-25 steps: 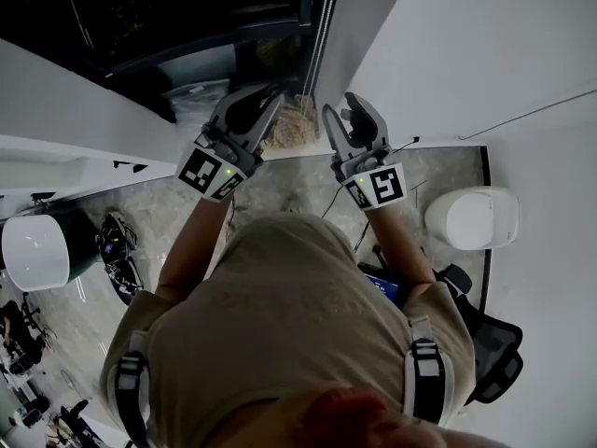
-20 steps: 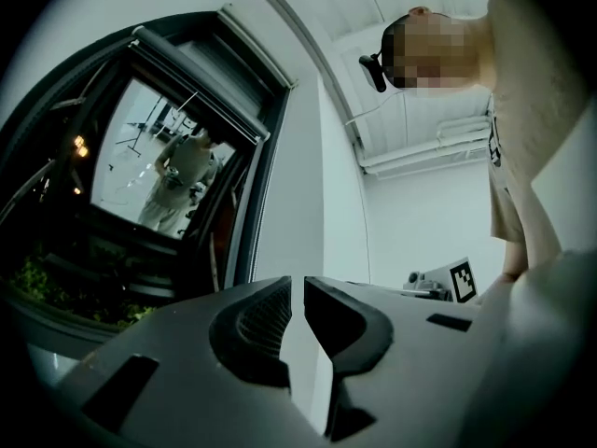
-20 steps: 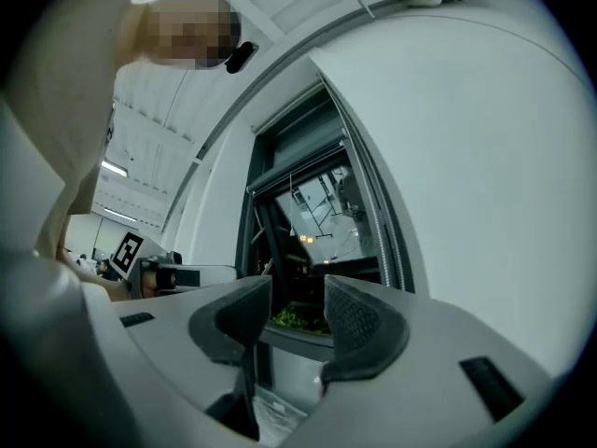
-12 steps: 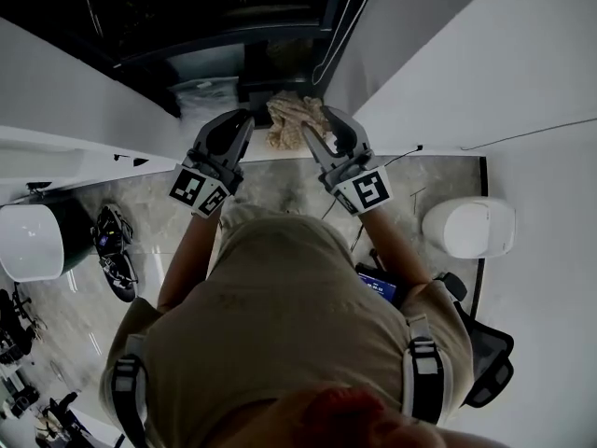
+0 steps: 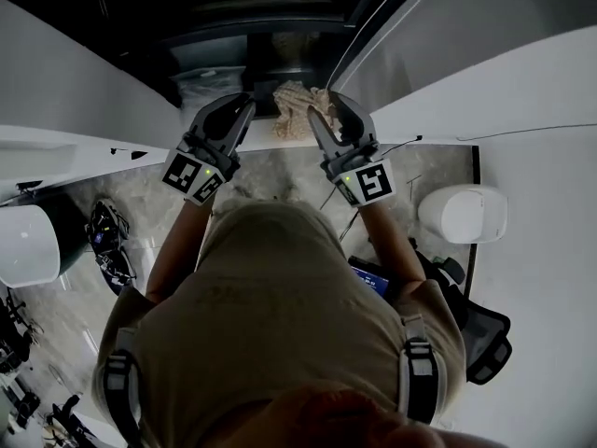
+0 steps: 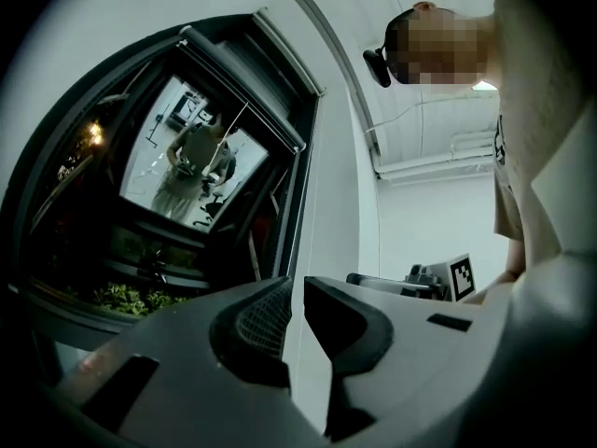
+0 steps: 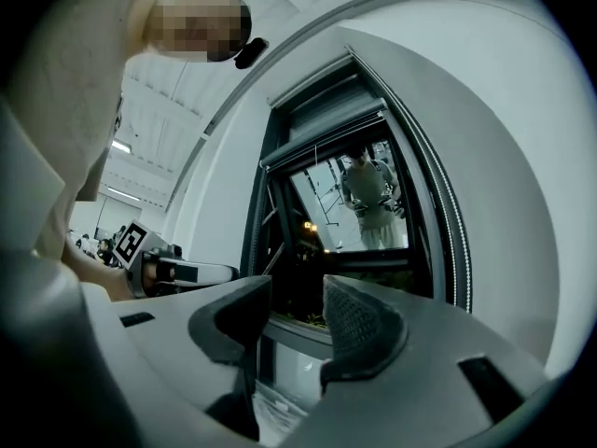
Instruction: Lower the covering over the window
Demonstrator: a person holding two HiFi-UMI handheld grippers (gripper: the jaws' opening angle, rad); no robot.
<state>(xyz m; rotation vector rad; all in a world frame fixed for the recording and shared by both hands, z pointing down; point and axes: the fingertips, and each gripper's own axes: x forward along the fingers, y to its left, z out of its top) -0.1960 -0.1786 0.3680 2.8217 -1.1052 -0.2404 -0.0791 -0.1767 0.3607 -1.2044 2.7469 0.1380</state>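
So, I face the window with nothing grasped.
Left gripper clenched, right gripper released; the blind sits rolled at the top, and I may miss its thin chain.

Dim, underexposed head view, dark window glass mirroring indoor light — heavy fisheye bending, black vignetted corners.

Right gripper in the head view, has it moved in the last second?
Yes. The right gripper has shifted left toward the beige cloth on the window ledge; its tips now sit right beside it.
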